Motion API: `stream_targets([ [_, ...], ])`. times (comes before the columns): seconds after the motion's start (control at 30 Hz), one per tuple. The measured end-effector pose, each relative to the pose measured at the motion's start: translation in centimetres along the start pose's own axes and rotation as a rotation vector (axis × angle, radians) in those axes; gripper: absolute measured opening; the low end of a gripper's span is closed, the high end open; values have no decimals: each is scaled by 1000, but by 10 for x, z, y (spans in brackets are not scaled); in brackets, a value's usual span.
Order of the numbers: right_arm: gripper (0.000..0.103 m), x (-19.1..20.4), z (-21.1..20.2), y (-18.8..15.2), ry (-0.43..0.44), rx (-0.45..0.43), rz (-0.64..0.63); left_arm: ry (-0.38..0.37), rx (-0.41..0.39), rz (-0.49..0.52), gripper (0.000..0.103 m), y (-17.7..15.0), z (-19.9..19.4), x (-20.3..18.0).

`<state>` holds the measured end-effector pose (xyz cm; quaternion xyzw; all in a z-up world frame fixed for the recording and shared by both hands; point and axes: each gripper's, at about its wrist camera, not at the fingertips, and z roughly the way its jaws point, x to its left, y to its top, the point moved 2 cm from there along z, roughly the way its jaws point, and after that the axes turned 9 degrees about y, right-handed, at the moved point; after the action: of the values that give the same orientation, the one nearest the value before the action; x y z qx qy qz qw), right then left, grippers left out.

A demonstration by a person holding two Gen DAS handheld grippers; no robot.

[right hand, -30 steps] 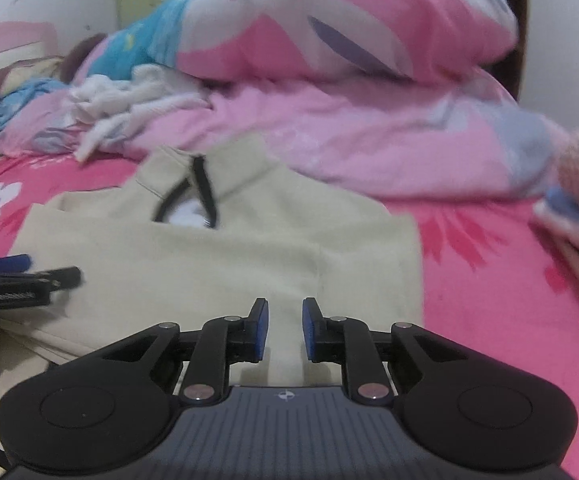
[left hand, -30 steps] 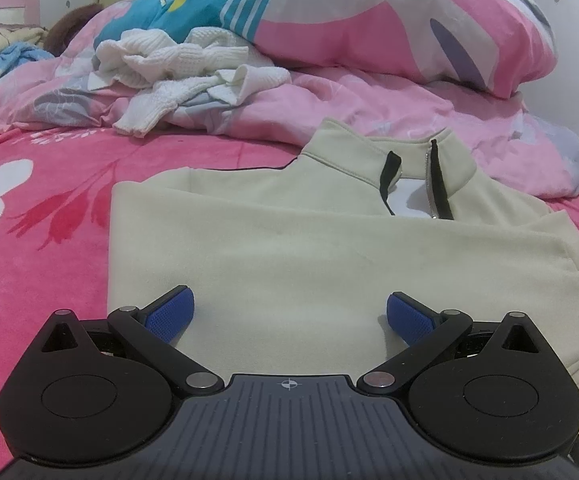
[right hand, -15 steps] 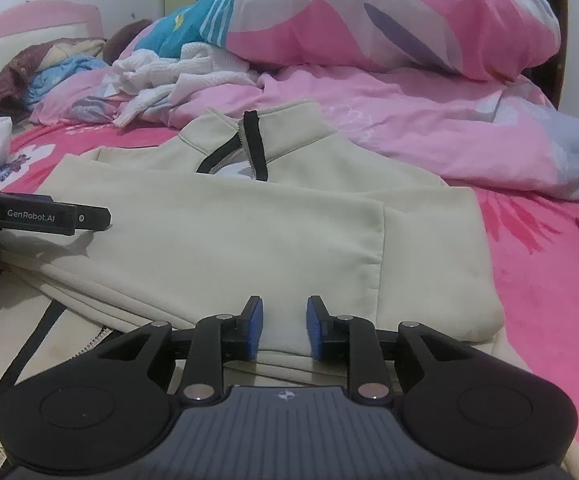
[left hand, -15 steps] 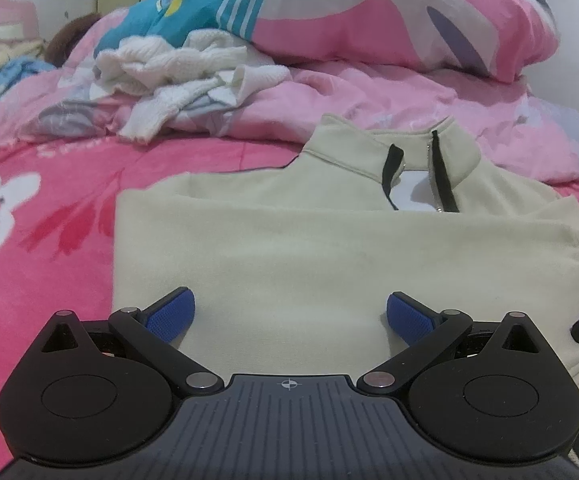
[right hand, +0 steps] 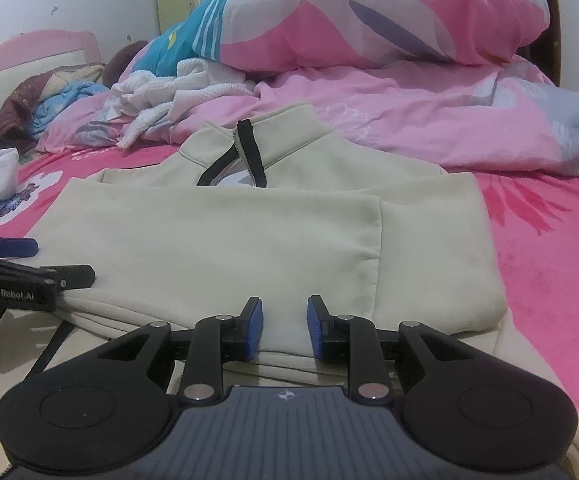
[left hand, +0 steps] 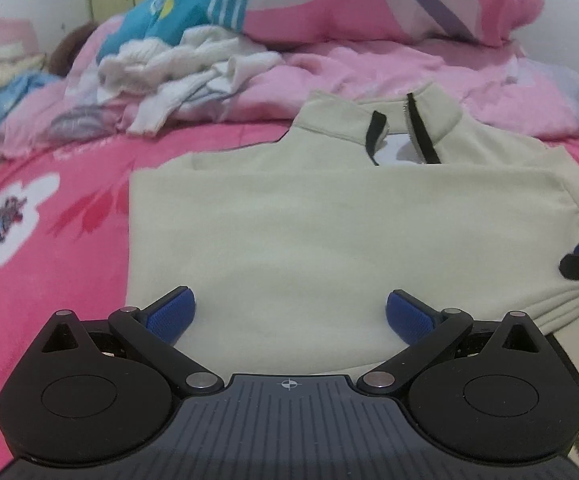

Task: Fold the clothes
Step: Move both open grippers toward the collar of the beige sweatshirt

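A bed (left hand: 49, 248) with a bright pink flowered sheet fills both views. At its far end lies a rumpled pink quilt (right hand: 429, 120), with a large pink, white and teal pillow (right hand: 369, 16) resting on top of it. A crumpled white knitted garment (left hand: 193, 68) sits on the quilt's left part.

A cream jacket (left hand: 329, 232) with a stand-up collar and a black-edged zip lies flat on the sheet, collar pointing away toward the quilt. Its lower part is folded up over the chest, giving a straight edge just below the collar.

The left hand-held gripper (left hand: 287, 314) sits low over the near edge of the jacket, toward the jacket's left side. Its blue pads (left hand: 169, 314) are spread wide apart, grasping nothing, with cream cloth lying between them.

The right hand-held gripper (right hand: 284, 330) sits at the near edge further right, beside the folded sleeve. Its blue pads (right hand: 254, 332) stand partly apart, a narrow gap between them over the cloth; they do not pinch it.
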<state>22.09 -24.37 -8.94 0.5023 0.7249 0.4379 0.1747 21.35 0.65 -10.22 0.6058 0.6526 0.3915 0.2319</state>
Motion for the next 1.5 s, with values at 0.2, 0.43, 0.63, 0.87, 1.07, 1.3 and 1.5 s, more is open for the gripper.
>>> stream_targets([
  [0.2,26,6,-1,2,-27,19,-26,-1,4,-11,103,-1,0,0],
  [0.43,29,23,-9,11,-70,79,-95,5,31,-35,103,-5,-8,1],
  [0.63,35,31,-9,36,-33,50,-80,2,29,-43,103,-6,-8,1],
  [0.87,37,23,22,19,-17,92,-56,2,26,-44,103,-6,-7,1],
  [1.07,38,21,18,17,-5,87,-53,5,2,-29,103,2,-12,5],
  [1.3,38,20,16,26,1,141,-48,11,-49,4,103,20,-22,13],
  [1.5,43,7,1,80,33,100,-35,-48,-66,-35,103,57,-15,21],
])
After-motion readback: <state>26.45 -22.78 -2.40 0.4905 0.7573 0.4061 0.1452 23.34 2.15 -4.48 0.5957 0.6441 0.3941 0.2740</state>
